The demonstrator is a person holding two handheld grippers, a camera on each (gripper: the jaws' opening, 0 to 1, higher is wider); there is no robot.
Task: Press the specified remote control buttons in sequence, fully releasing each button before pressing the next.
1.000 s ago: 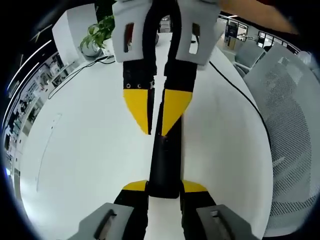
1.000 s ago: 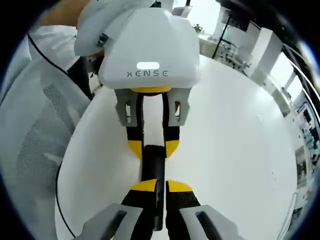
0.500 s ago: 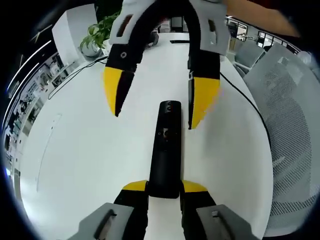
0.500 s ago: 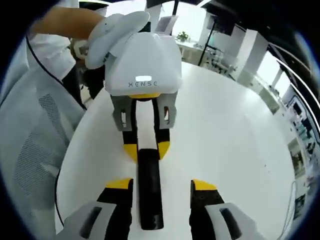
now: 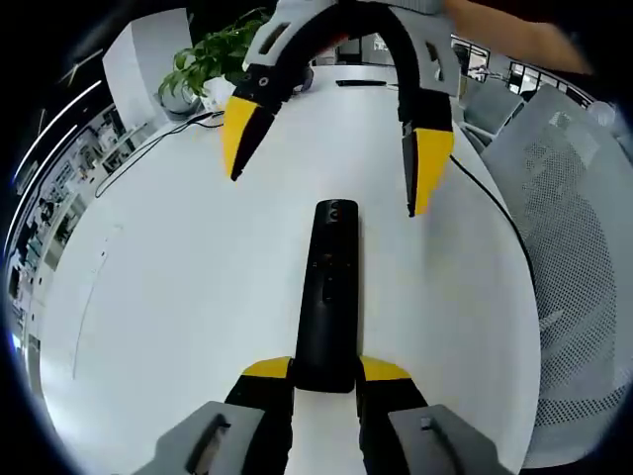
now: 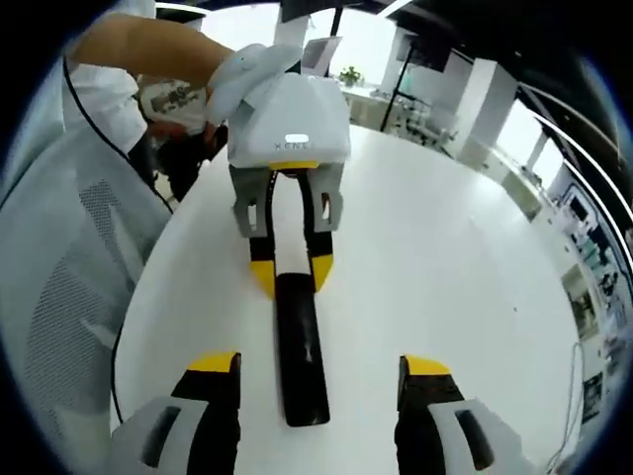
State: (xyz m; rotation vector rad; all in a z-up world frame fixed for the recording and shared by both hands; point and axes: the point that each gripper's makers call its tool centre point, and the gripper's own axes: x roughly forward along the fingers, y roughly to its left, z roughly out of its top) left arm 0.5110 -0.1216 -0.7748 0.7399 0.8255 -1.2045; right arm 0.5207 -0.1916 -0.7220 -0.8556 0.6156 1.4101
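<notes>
We take the remote control [image 5: 327,297] as our landmark: it lies flat and lengthwise on the white worktop [image 5: 178,297], and its near end sits clamped between the yellow tips of our left gripper [image 5: 326,370], which holds it steady. In the right gripper view the same remote [image 6: 300,346] runs away from us, with our right gripper [image 6: 321,364] spread wide, one jaw on either side of the remote's near end and touching nothing. Seen from the left gripper view, that right gripper [image 5: 331,158] hangs above and beyond the remote's far end, jaws parted and clear of every button. We judge that we are between presses: no button is under pressure now, so the release condition is met, but we cannot tell from these pictures how many presses of the sequence are done or which button comes next, and the button labels are too small to read. Beyond the remote a black cable [image 5: 495,213] trails across the worktop toward a mesh chair [image 5: 579,257] off to one side, and farther still a potted plant [image 5: 203,64] stands by the far edge. Nothing lies between the right gripper and the buttons; the cable is well apart from the remote.
</notes>
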